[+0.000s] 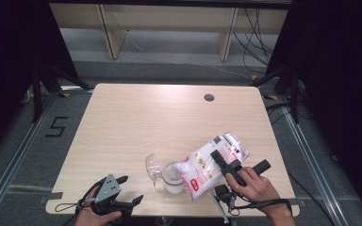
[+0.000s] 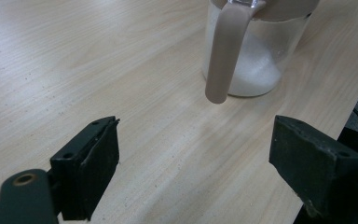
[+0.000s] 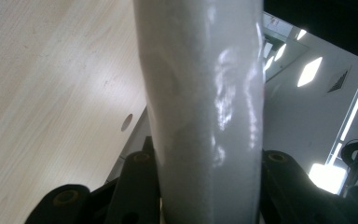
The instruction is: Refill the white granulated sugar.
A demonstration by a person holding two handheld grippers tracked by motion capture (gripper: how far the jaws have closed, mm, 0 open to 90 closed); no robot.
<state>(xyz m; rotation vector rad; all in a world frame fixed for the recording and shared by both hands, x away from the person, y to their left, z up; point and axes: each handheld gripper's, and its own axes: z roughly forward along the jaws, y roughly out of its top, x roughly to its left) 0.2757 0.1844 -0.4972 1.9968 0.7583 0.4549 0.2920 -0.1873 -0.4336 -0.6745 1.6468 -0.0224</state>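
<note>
Left tongs [image 1: 131,189] sit at the near left edge of the surface [image 1: 136,122], jaws spread wide with nothing between them; the left gripper view shows bare wood between the pads and the jar [image 2: 251,51] just beyond. I read this hand as idle, not steadying anything. Moving right: a clear lid [image 1: 152,166] lies tipped on the surface just left of the jar [image 1: 173,177], which stands upright near the front edge, open, with white granules already in the bottom. Its beige handle [image 2: 226,51] hangs toward the left tongs. Right of that, the bag [image 1: 213,164], white with red print, is tilted with its low end over the jar mouth, and the right tongs [image 1: 220,162] are clamped across its body, jaws partly closed and pressing on the plastic as the right gripper view shows it [image 3: 205,107]. Risks as I judge them: the jar is unheld, so the bag's weight or a nudge on the rim could tip or slide it toward the near edge. The film looks slick; the grip could creep and the bag sag. I cannot see the bag's opening, so a misaligned spout would scatter granules onto the surface.
</note>
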